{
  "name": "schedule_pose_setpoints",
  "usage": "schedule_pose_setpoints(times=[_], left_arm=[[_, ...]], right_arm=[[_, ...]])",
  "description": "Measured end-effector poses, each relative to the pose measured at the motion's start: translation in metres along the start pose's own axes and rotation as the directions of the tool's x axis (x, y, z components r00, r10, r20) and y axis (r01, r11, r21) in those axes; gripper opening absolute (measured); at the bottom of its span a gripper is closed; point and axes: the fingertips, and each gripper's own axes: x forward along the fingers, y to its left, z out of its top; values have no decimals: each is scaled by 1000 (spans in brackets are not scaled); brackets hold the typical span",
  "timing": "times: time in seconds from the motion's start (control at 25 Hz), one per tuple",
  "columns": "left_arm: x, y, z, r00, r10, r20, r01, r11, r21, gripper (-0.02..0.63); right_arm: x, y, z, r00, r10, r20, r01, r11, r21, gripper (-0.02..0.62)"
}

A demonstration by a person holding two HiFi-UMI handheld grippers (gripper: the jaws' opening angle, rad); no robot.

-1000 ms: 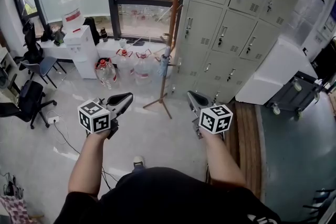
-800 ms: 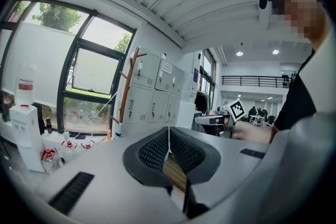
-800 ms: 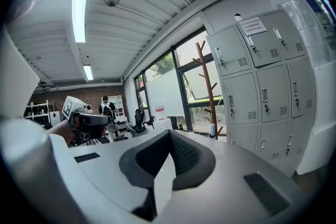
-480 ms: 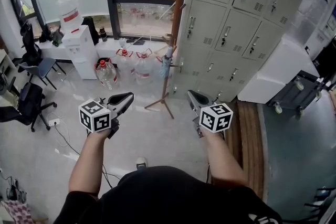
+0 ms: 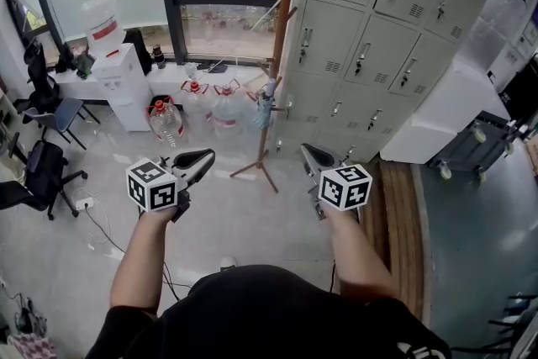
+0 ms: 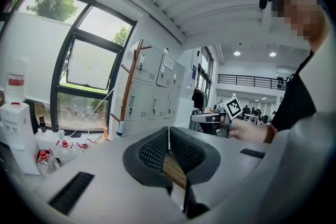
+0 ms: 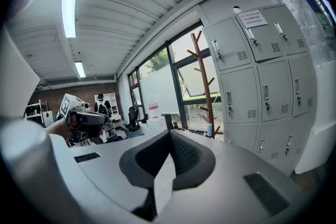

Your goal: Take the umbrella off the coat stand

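Note:
A tall wooden coat stand (image 5: 282,21) rises in front of the grey lockers, its tripod foot (image 5: 256,168) on the pale floor. A small folded bluish umbrella (image 5: 265,105) hangs from one of its lower pegs. My left gripper (image 5: 202,157) and right gripper (image 5: 309,155) are held side by side at waist height, well short of the stand; both are shut and hold nothing. In the left gripper view the stand (image 6: 128,86) is far ahead at left with the umbrella (image 6: 121,127) low on it. The right gripper view has the stand (image 7: 202,81) and umbrella (image 7: 209,129) just right of centre.
Grey lockers (image 5: 370,38) stand directly behind and right of the stand. Large water bottles (image 5: 214,109) and a water dispenser (image 5: 113,80) line the window wall at left. Office chairs (image 5: 42,172) are at far left, a dark cart (image 5: 479,151) at far right.
The head view has shifted slightly, so the room slid a little leftward. Both grippers keep the same pose and stay shut.

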Motion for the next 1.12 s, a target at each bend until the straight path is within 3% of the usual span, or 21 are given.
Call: schedule_pose_setpoints(times=[0.6, 1.12], left_arm=[[9, 78, 15, 997, -73, -29, 73, 997, -9, 28], [-13, 140, 27, 994, -108, -21, 108, 994, -14, 28]], right_arm=[[72, 1, 19, 999, -34, -31, 33, 999, -3, 14], [124, 26, 32, 997, -71, -32, 71, 997, -8, 14]])
